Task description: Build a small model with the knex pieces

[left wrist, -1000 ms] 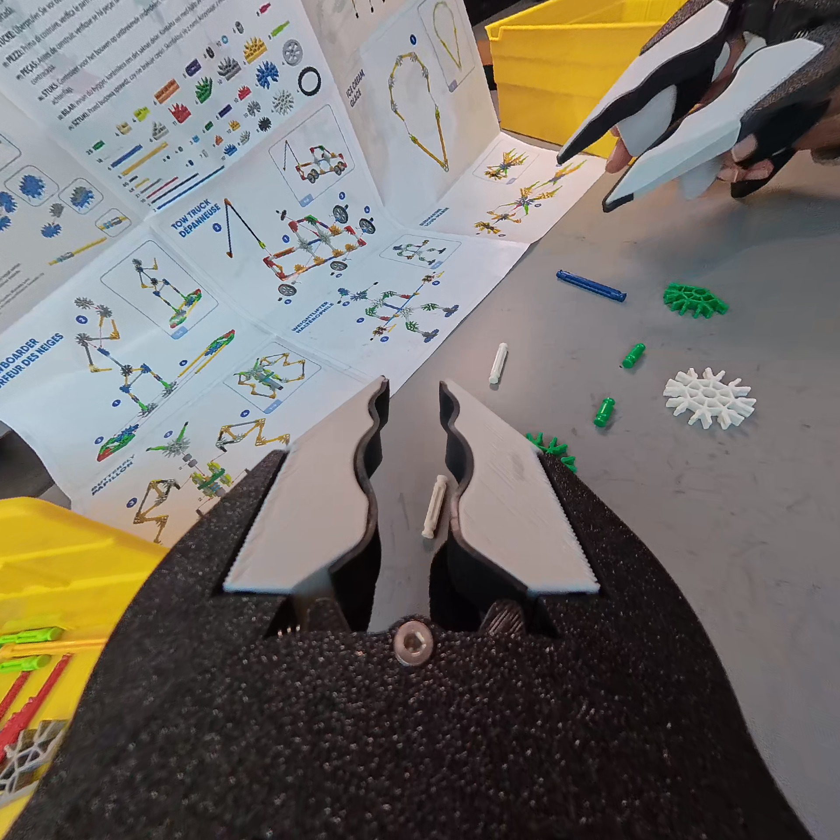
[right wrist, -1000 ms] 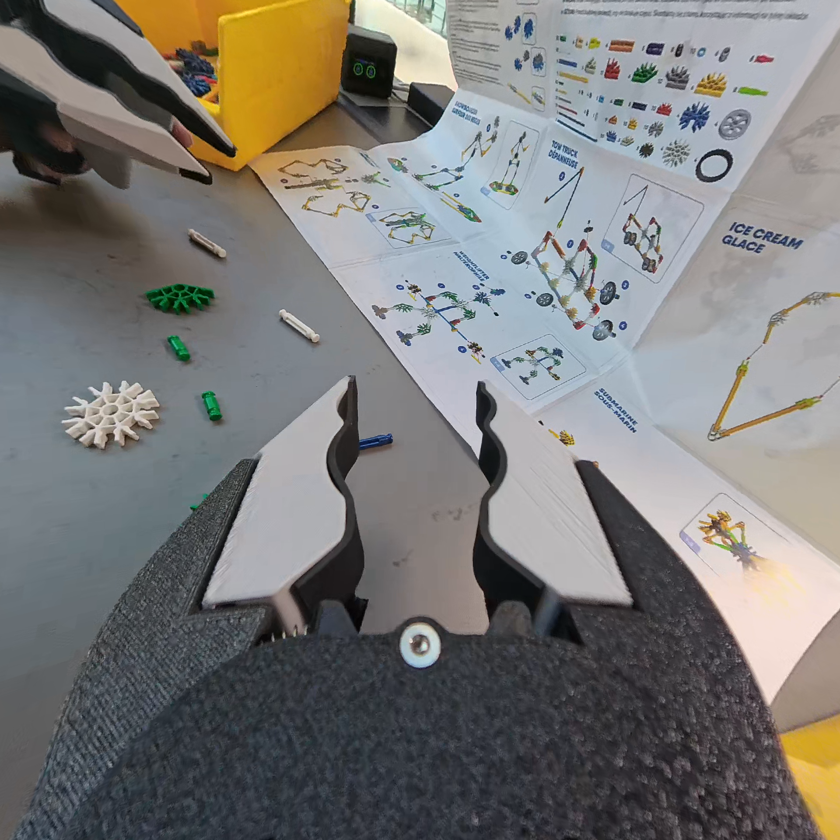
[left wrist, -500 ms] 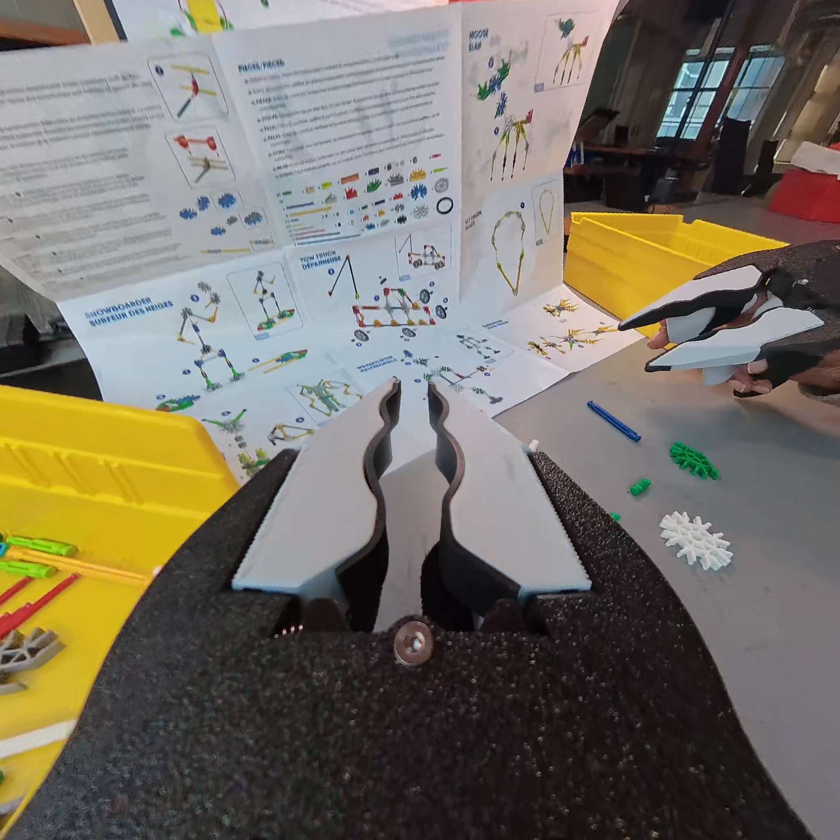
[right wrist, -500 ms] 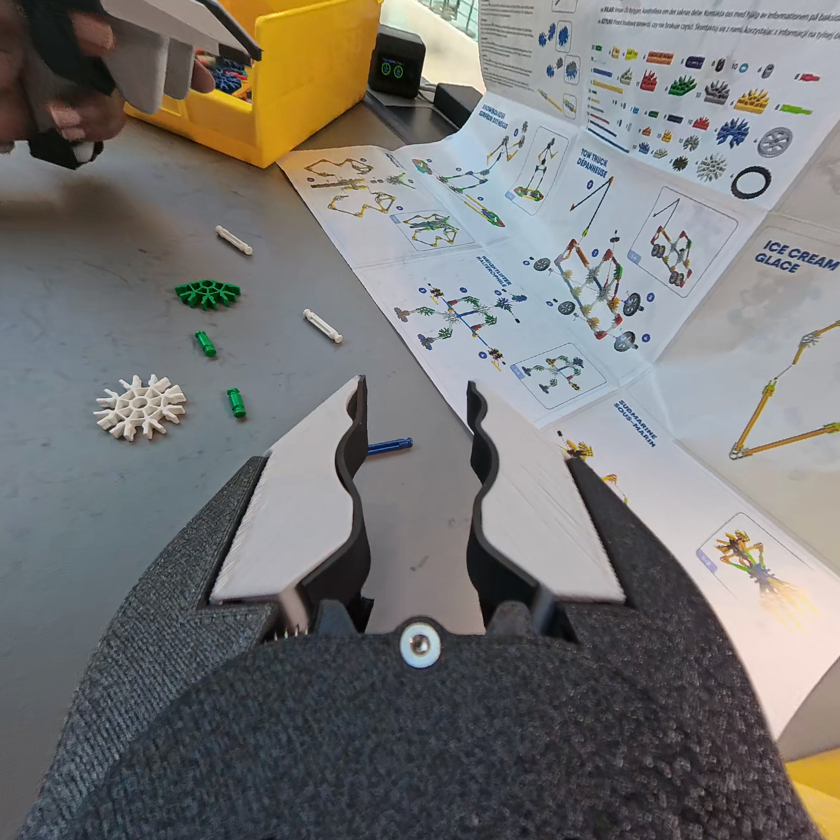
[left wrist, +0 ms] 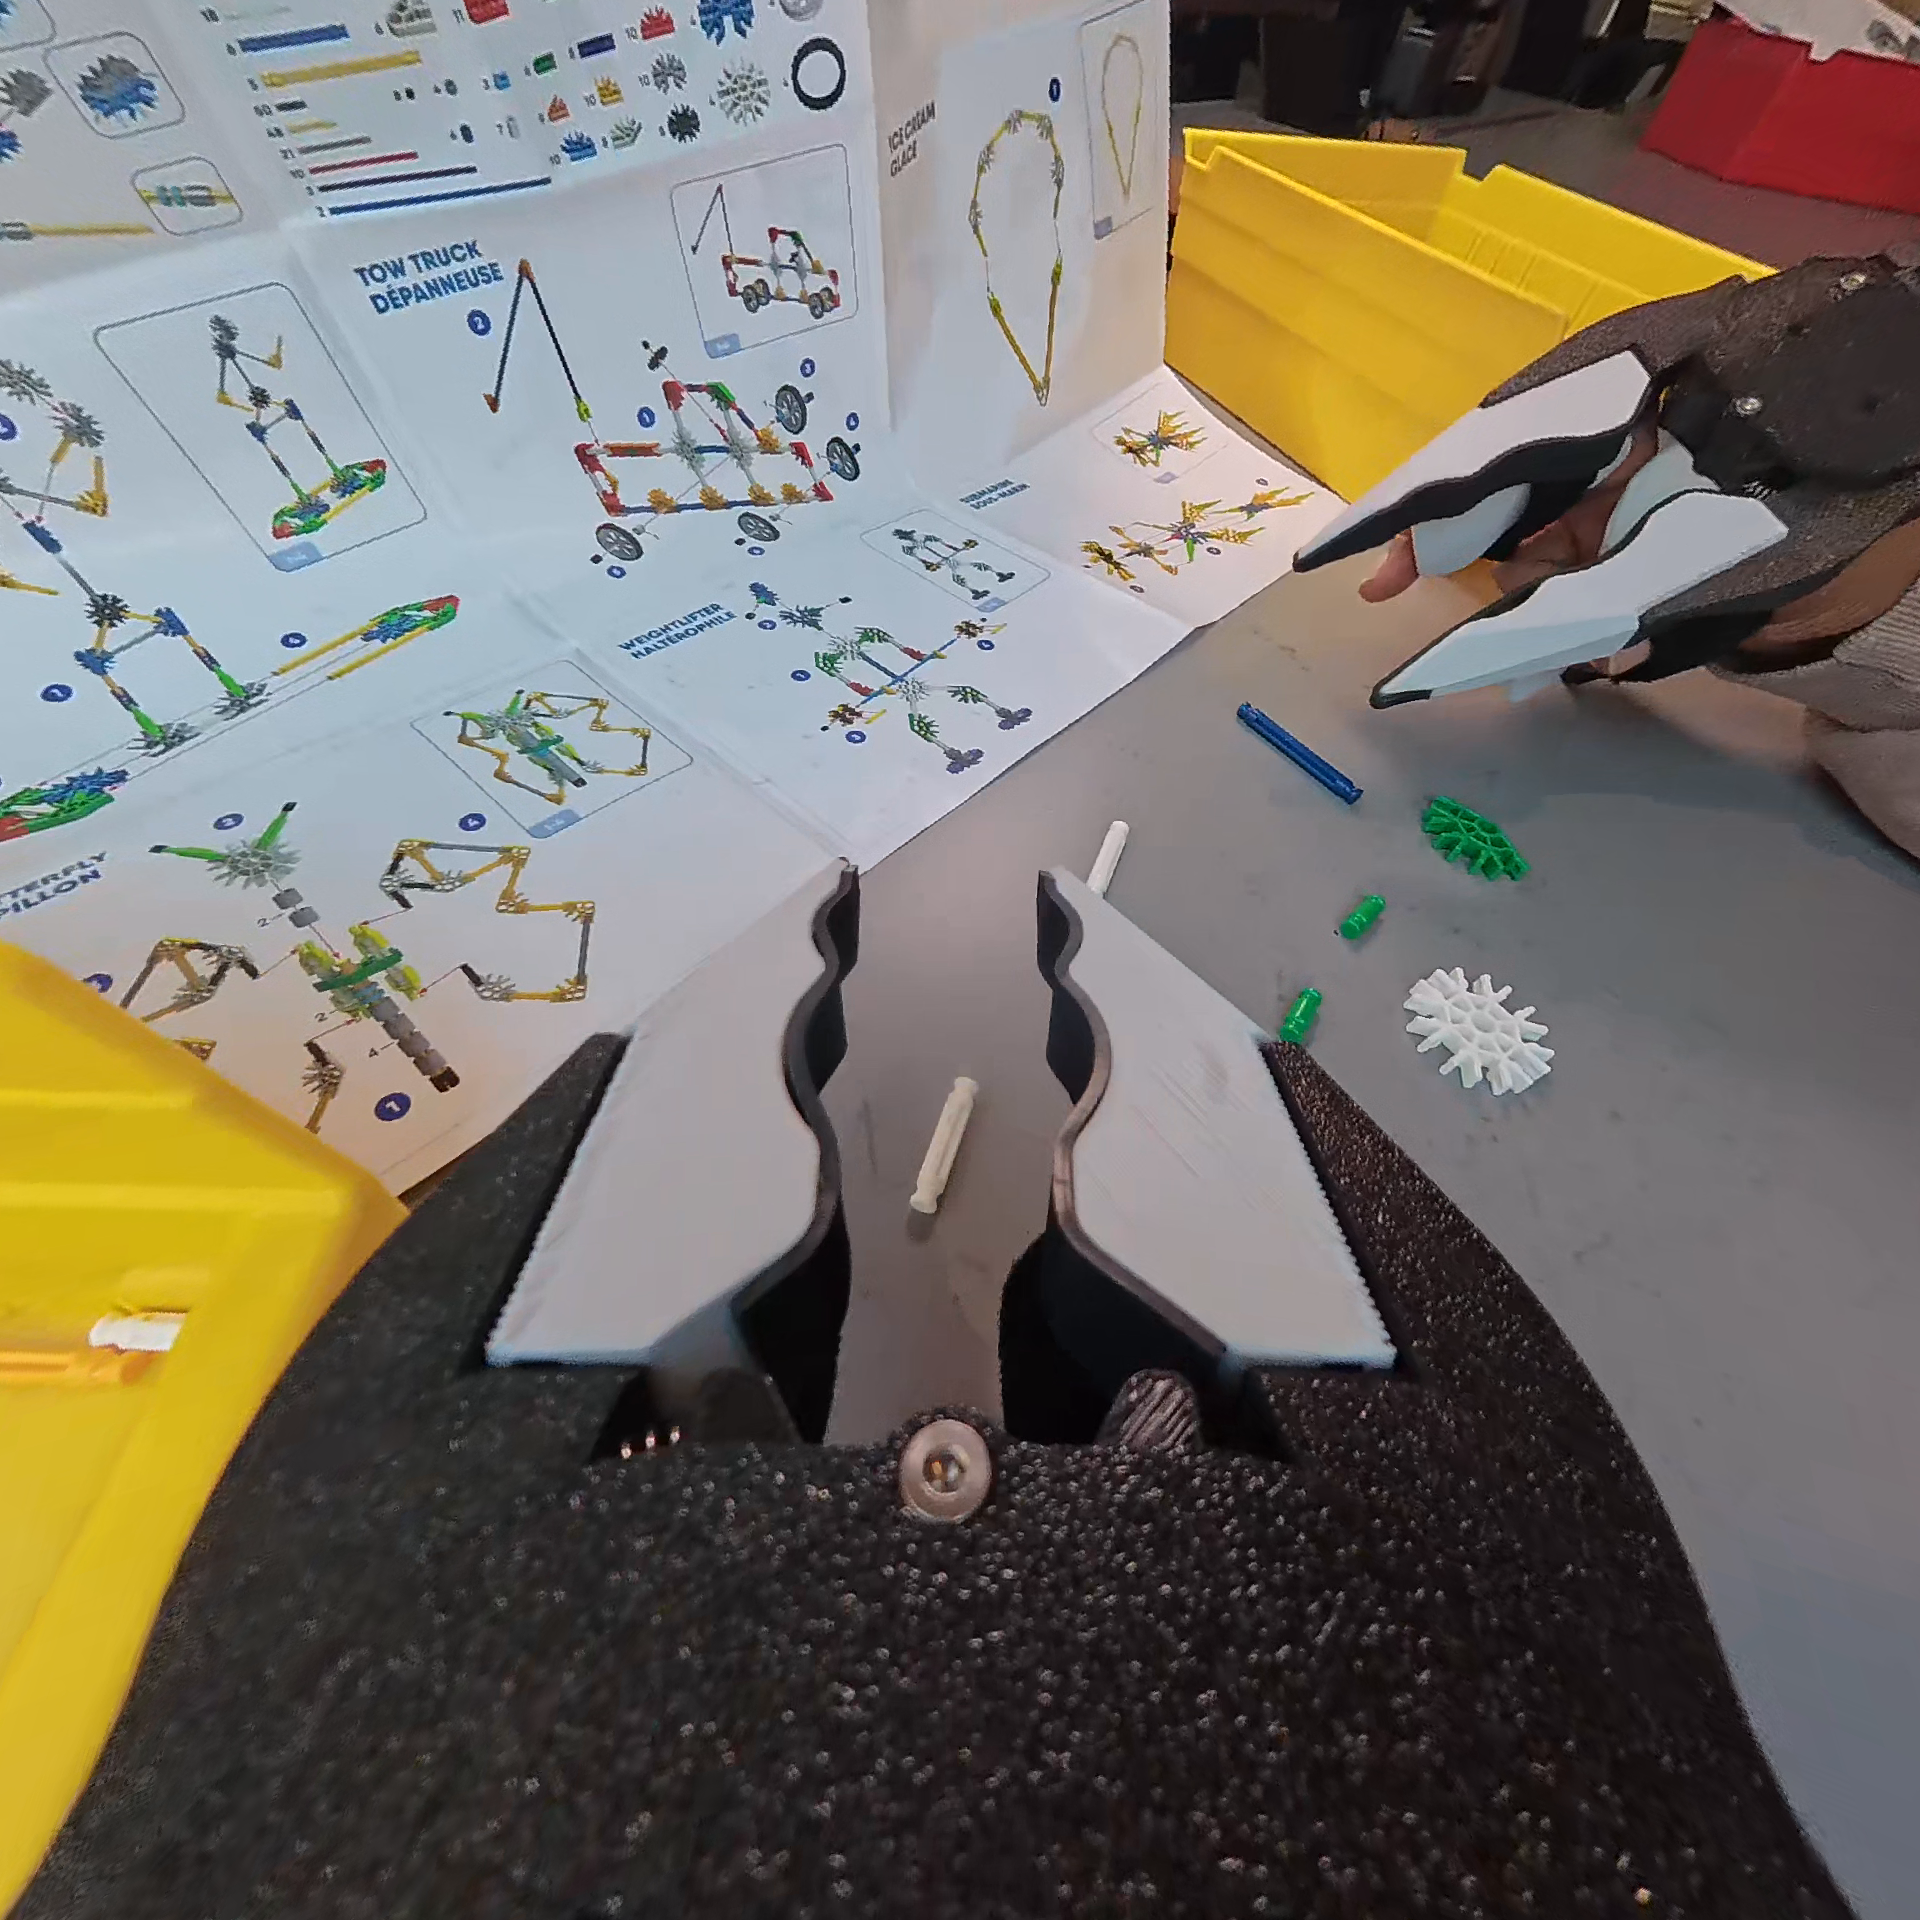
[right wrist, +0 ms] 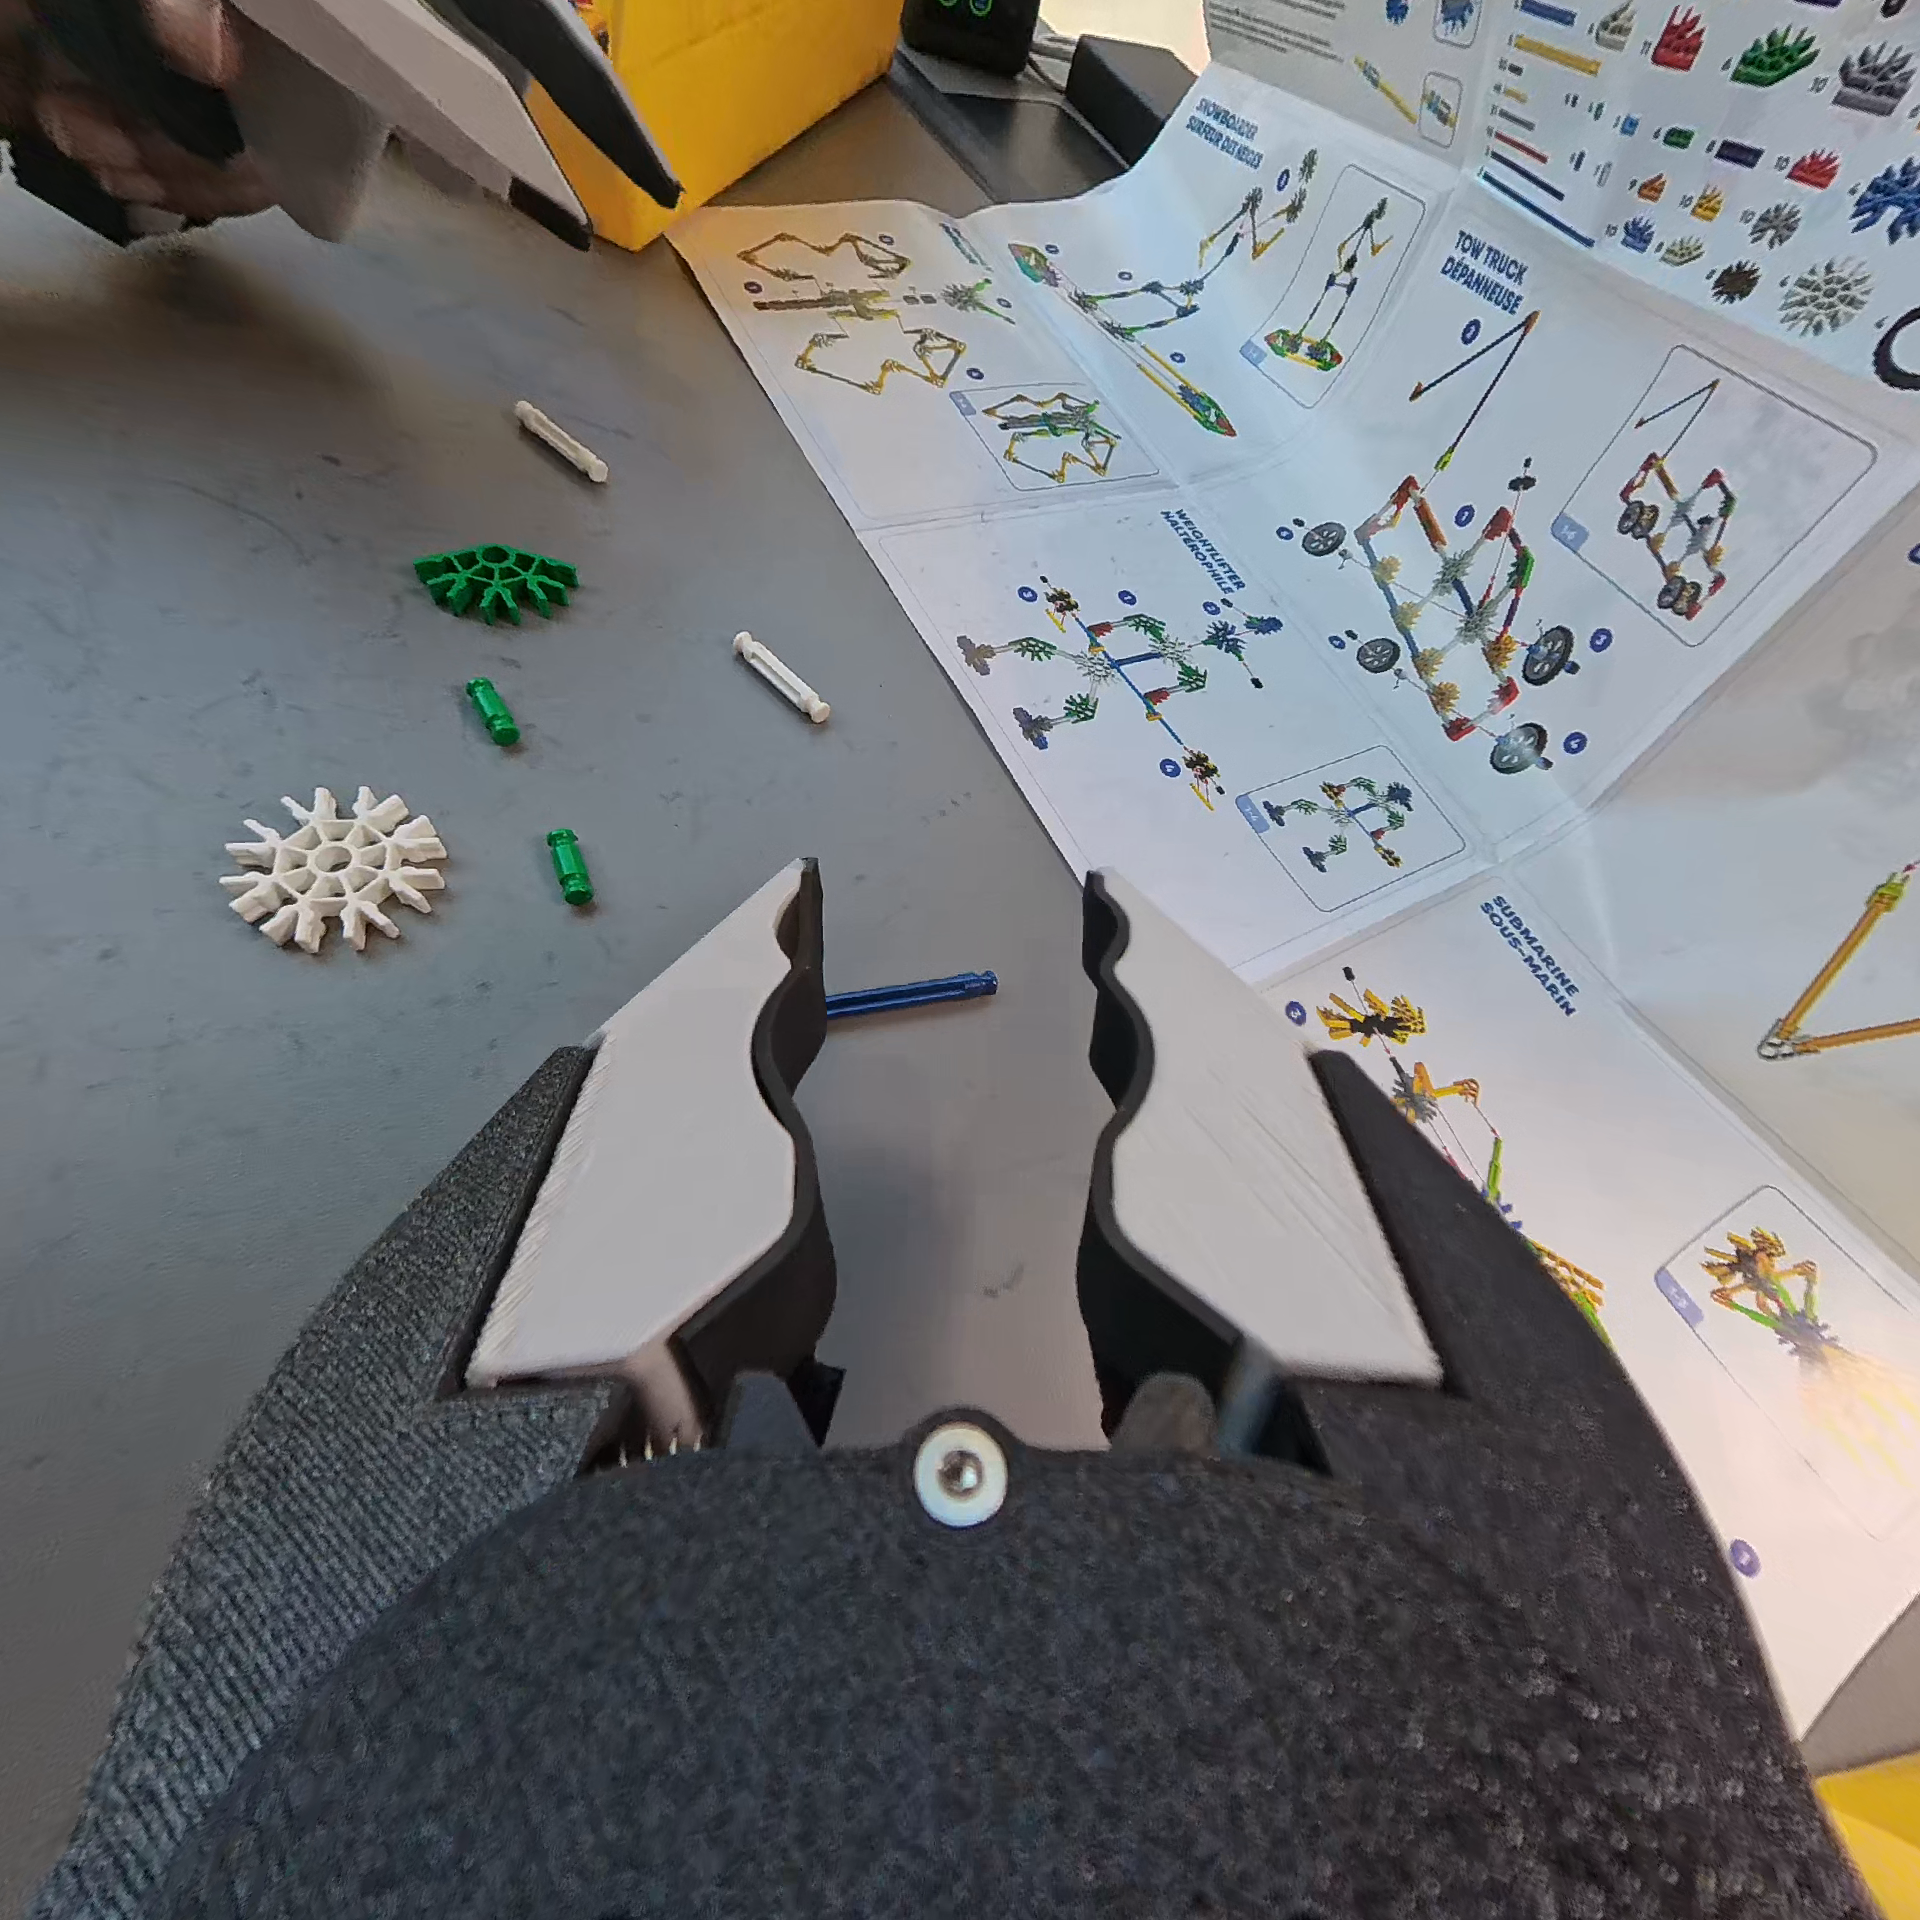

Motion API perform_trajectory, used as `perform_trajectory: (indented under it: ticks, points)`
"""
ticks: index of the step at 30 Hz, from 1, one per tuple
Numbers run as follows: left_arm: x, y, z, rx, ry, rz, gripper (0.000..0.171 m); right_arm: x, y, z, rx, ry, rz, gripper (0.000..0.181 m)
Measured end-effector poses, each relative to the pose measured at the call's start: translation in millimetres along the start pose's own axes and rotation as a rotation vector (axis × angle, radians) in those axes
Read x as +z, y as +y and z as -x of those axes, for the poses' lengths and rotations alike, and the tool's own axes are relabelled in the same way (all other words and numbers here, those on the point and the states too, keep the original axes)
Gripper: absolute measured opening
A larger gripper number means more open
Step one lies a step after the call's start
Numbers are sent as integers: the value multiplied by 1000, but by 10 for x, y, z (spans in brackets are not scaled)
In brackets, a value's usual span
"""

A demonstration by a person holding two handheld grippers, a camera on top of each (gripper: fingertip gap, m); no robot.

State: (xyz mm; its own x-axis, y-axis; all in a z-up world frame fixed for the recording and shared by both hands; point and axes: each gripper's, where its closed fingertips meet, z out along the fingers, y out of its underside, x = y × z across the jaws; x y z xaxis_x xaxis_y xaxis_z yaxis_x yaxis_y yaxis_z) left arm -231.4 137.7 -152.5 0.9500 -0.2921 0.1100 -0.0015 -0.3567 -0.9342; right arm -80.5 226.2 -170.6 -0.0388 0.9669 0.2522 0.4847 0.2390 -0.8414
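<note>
Two grippers: both empty, hovering over a grey table [left wrist: 1558, 1299] with loose building-toy bits on it.
Left gripper [left wrist: 948, 883]: jaws parted moderately, nothing between the pads. A white rod [left wrist: 943, 1143] lies flat on the table right in the gap, mid-frame, not touching either finger as far as I can tell.
Second white rod [left wrist: 1108, 854]: pokes out just past the right fingertip, half hidden.
Right gripper [right wrist: 948, 873]: jaws wide, holding nothing. A blue rod [right wrist: 914, 995] lies crosswise under it, one end hidden behind the left finger. In the left wrist view that gripper sits at the right edge, tips angled down near the rod.
Loose parts: white snowflake connector [right wrist: 332, 868], green fan connector [right wrist: 497, 580] and two short green rods [right wrist: 492, 711] [right wrist: 568, 865], all left of centre in the right wrist view, well apart from each other, probably so each is easy to grab.
Instruction sheet [left wrist: 644, 468]: unfolded, its far part standing upright so the diagrams face the worker.
Yellow bins [left wrist: 1351, 312]: one upper right, another [left wrist: 125, 1299] at lower left with rods inside, blurry.
</note>
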Motion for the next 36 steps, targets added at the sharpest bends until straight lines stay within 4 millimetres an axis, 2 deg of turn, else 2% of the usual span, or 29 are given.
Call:
perform_trajectory:
  ticks: [6,11,36]
  points:
    - [-12,51,96,-21,-42,19,23,12,13,53,-15,-15,14,41]
    - [41,132,-12,21,8,68,13,12,31,36,-15,-5,23,35]
    - [91,184,-26,87,-16,101,13,50,78,76,-65,-3,51,33]
